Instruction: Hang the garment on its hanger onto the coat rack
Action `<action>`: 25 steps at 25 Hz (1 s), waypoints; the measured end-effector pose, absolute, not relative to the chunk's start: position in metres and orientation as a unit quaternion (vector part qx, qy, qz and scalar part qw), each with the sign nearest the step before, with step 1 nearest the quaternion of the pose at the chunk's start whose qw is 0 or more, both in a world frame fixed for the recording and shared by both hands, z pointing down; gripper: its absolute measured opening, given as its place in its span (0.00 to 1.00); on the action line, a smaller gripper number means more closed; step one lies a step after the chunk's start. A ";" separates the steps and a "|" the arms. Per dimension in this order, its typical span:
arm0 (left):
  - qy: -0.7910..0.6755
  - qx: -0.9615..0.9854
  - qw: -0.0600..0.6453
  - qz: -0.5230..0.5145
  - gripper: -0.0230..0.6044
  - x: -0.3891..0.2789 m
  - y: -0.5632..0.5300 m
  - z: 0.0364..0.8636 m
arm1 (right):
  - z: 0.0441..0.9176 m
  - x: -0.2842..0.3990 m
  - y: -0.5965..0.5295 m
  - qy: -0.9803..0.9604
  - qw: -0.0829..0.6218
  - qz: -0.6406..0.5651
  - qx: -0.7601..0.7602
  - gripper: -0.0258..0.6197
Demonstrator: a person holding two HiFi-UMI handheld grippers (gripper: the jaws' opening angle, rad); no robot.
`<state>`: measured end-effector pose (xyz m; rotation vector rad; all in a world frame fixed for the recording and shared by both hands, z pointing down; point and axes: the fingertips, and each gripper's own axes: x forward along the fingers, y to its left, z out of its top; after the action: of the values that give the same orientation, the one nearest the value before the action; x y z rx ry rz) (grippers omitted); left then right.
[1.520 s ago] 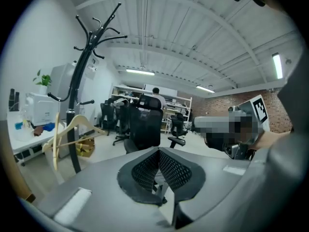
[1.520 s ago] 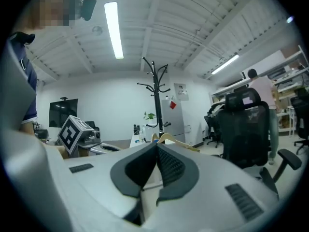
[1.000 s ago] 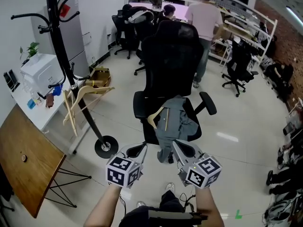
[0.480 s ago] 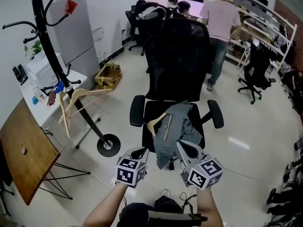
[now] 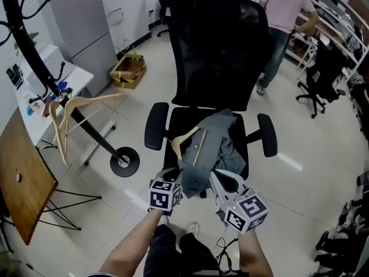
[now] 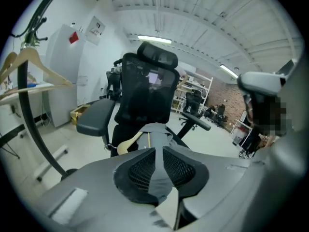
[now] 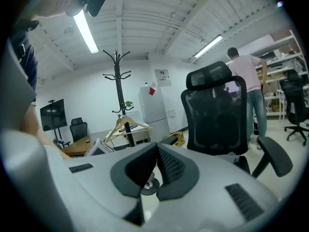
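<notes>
Pickup is the step I am working on: the grey garment (image 5: 214,140) is lying crumpled over its wooden hanger (image 5: 185,138) on the seat of the black chair (image 5: 230,56), well apart from the coat rack (image 5: 34,56) at the left. My left gripper (image 6: 159,153) is hovering at the garment's front edge. Its jaws have just been opening to a narrow slit, with cloth showing through but nothing pinched. My right gripper (image 7: 157,149) is hovering beside it, jaws together and empty. Next I am expecting to need a wider opening and a grip on the hanger. The hanger's hook is hiding under cloth, and the head view is cutting off the rack's top.
</notes>
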<state>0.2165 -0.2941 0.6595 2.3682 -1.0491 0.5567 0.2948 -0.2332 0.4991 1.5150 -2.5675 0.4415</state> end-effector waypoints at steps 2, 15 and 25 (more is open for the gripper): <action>-0.394 0.852 0.266 0.217 0.20 0.219 -0.310 0.696 | 0.512 0.296 -0.244 -0.849 0.069 0.154 0.501 0.04; -0.457 0.773 0.348 0.269 0.46 0.231 -0.371 0.858 | 0.578 0.304 -0.264 -0.849 0.105 0.174 0.487 0.04; -0.499 0.745 0.354 0.266 0.25 0.244 -0.376 0.879 | 0.604 0.322 -0.263 -0.835 0.108 0.201 0.501 0.04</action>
<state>0.2437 -0.3758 0.8793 1.9267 -1.2899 0.6879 0.3215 -0.2628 0.6039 1.4740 -2.4569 0.5908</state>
